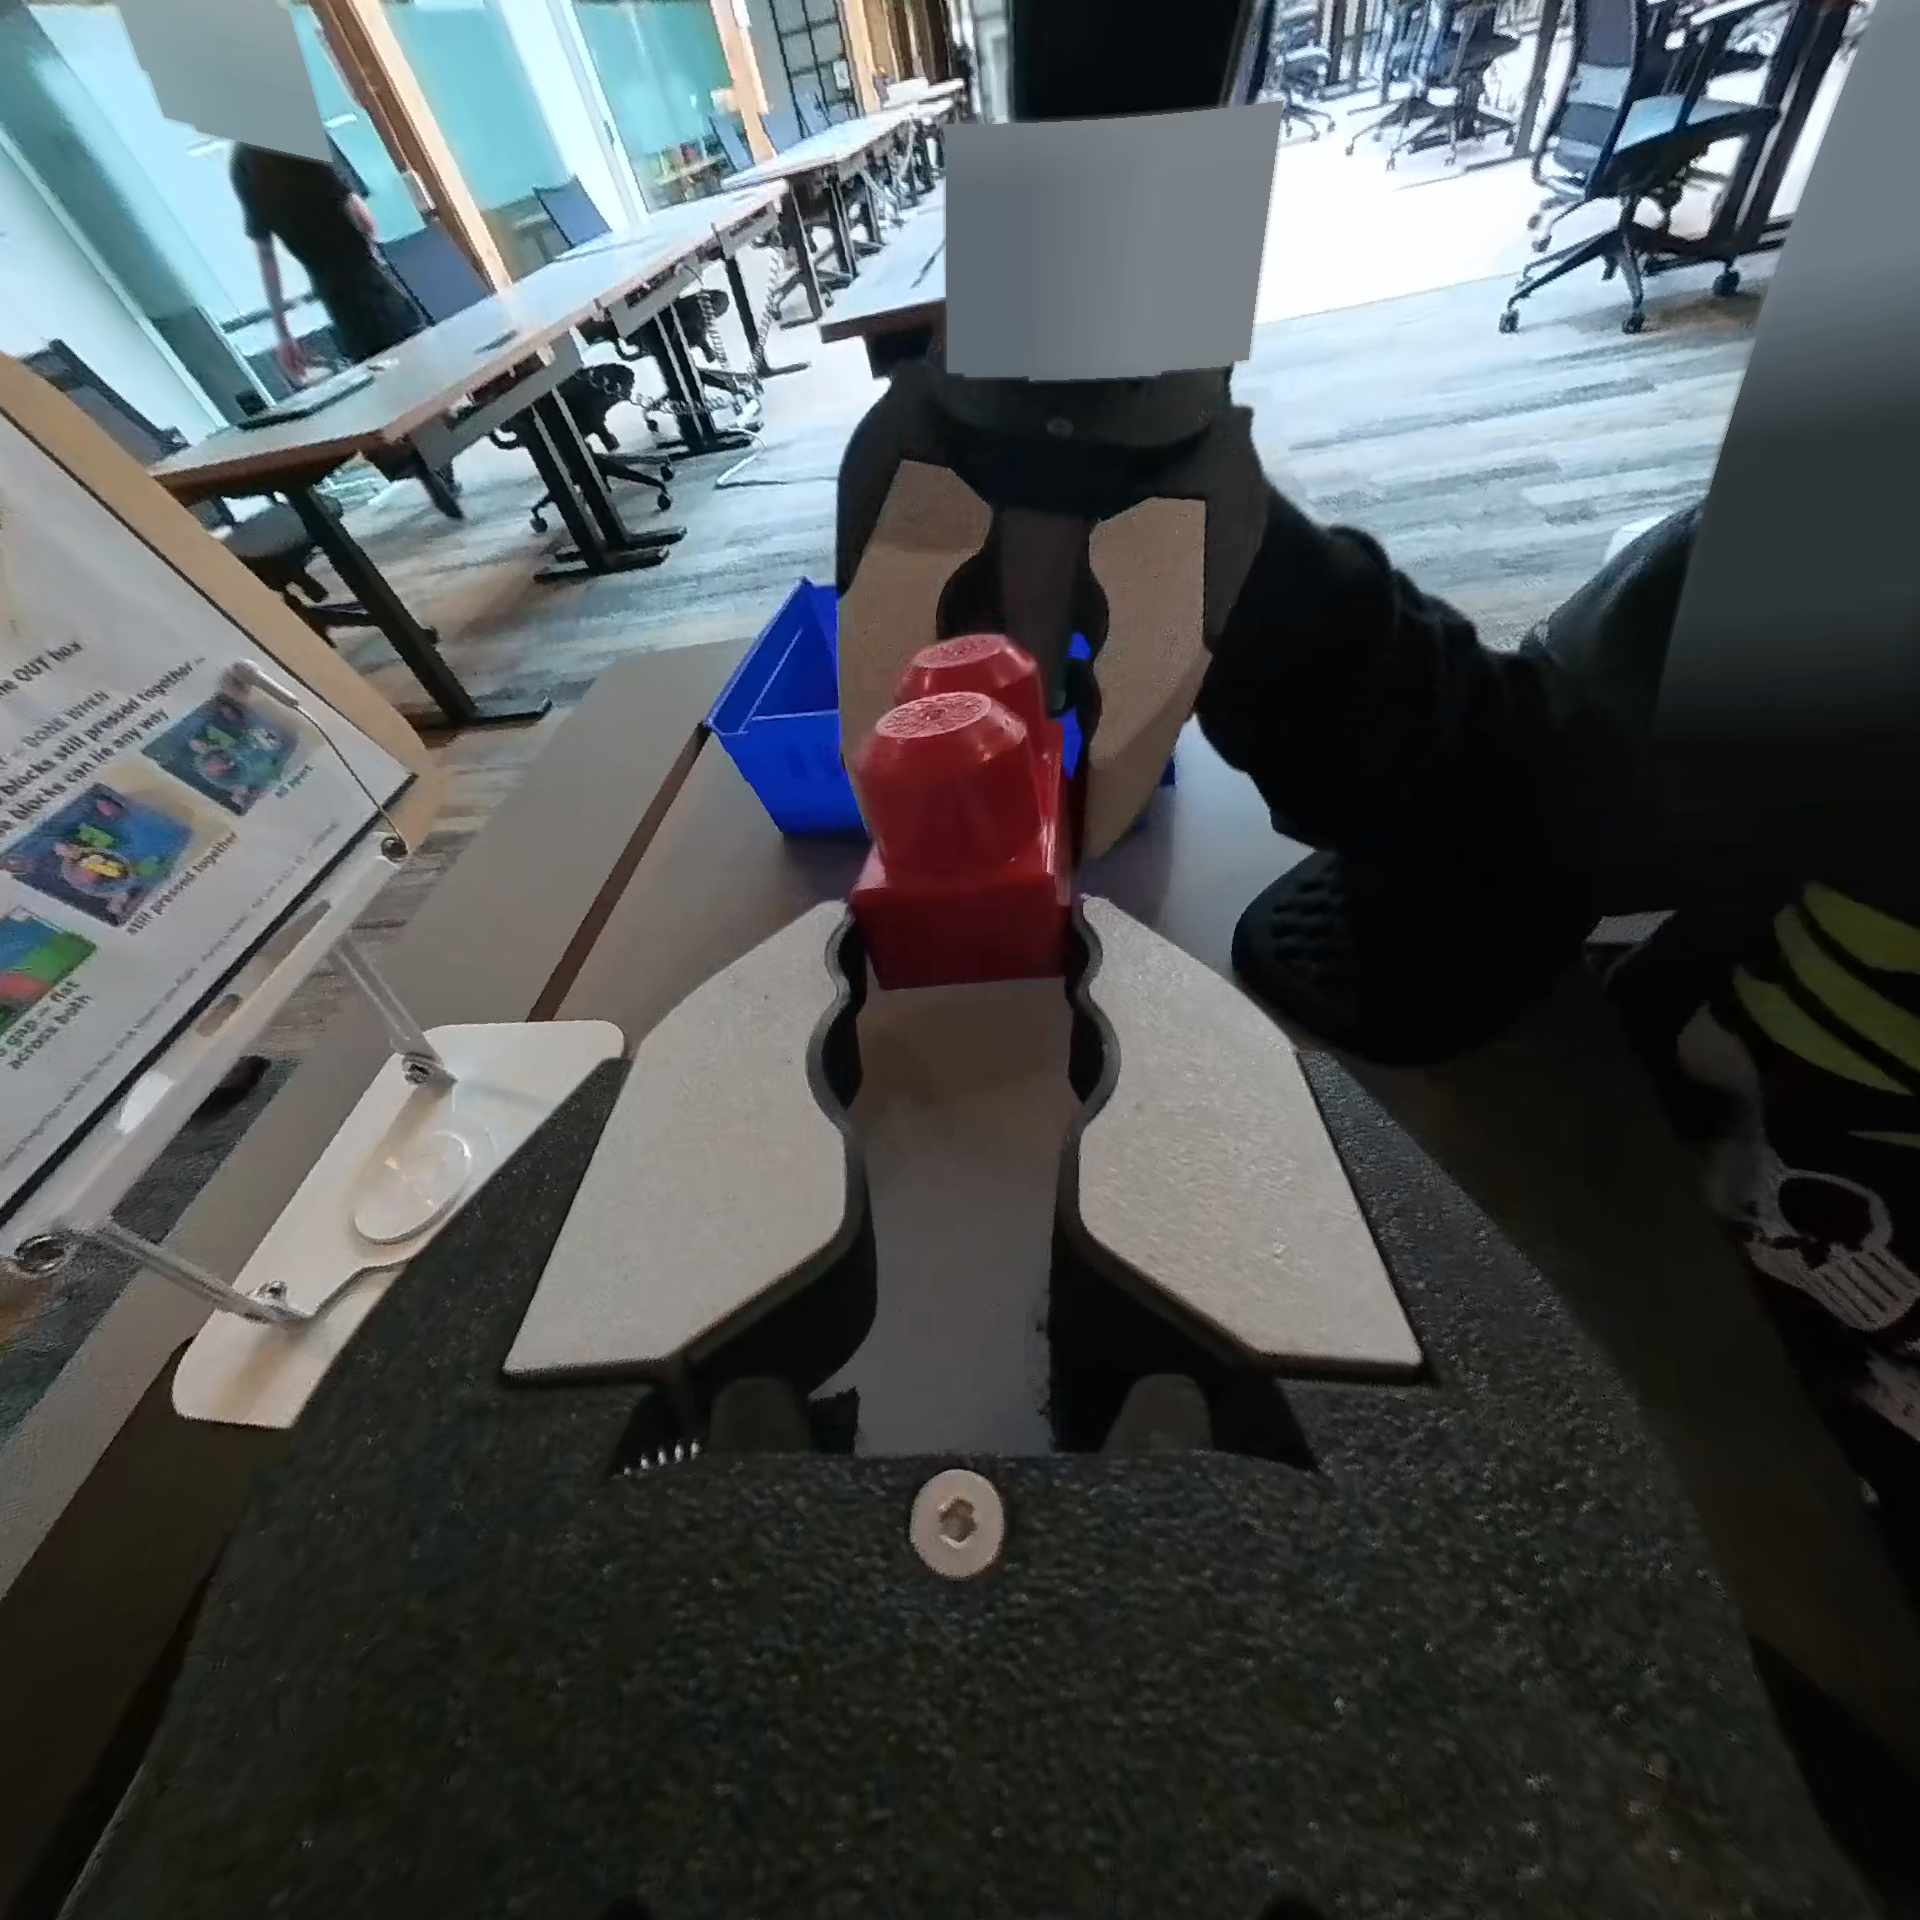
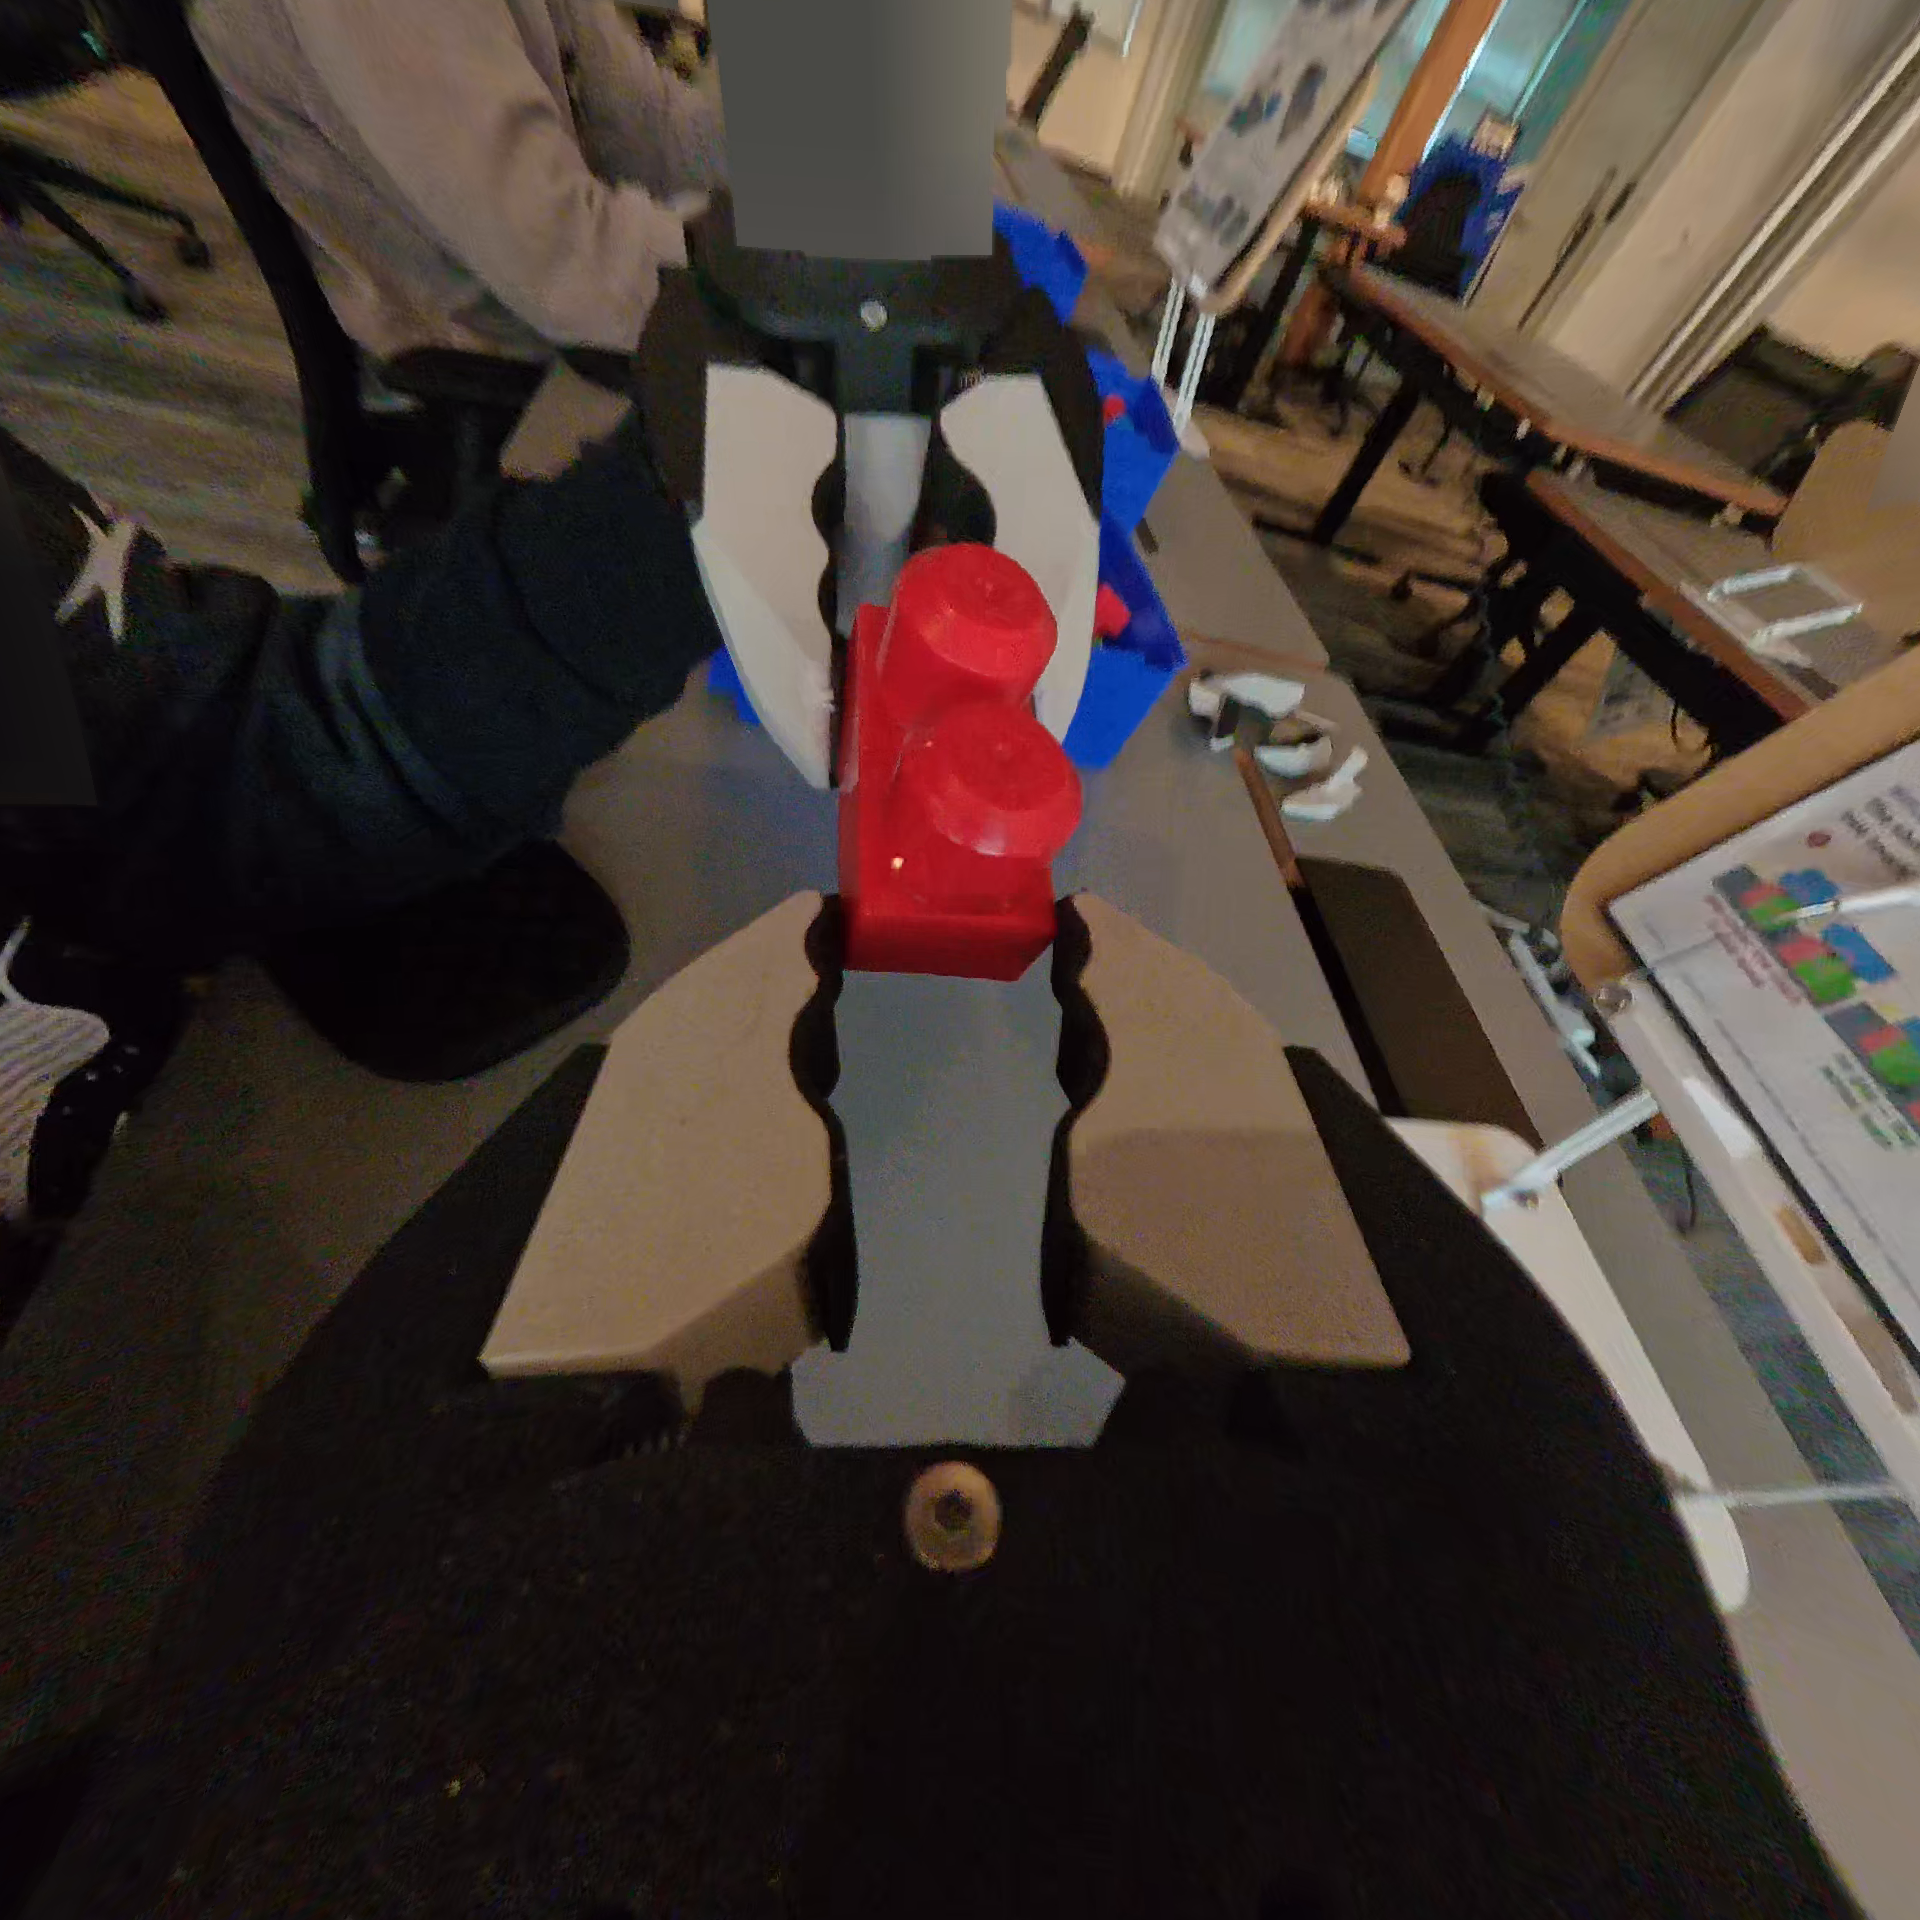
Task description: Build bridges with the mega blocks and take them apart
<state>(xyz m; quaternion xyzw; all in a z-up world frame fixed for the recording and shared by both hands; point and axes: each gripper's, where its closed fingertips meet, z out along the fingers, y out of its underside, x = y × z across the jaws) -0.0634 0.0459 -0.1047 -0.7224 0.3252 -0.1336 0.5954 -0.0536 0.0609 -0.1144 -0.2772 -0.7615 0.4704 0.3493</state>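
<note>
A: Start at the tools. What are they doing?

B: The left gripper has its jaws pressed against the near end of a red two-stud block. The right gripper has its fingertips against the opposite end of that same block. Both appear clamped on it, one at each end.

A: So where is the block?

B: Held up between the two tools, clear of the grey table as far as I can judge. Its long axis runs straight from one gripper to the other, so each wrist camera looks down the row of two studs. In the left wrist view the studs point up; in the right wrist view they lean toward the viewer's right.

A: Which hand is nearer?

B: Neither. Both touch it, facing each other along that axis. In the left wrist view the right gripper stands directly behind the block.

A: And beyond?

B: A blue bin sits on the table just behind the grippers; the right wrist view shows it with more blocks in it. An instruction sheet on a stand is off to the side.

A: The next move?

B: My judgement: a handover or a reorientation. One tool has to let go before the block can be placed; if both pull along the axis, it may slip.
</note>
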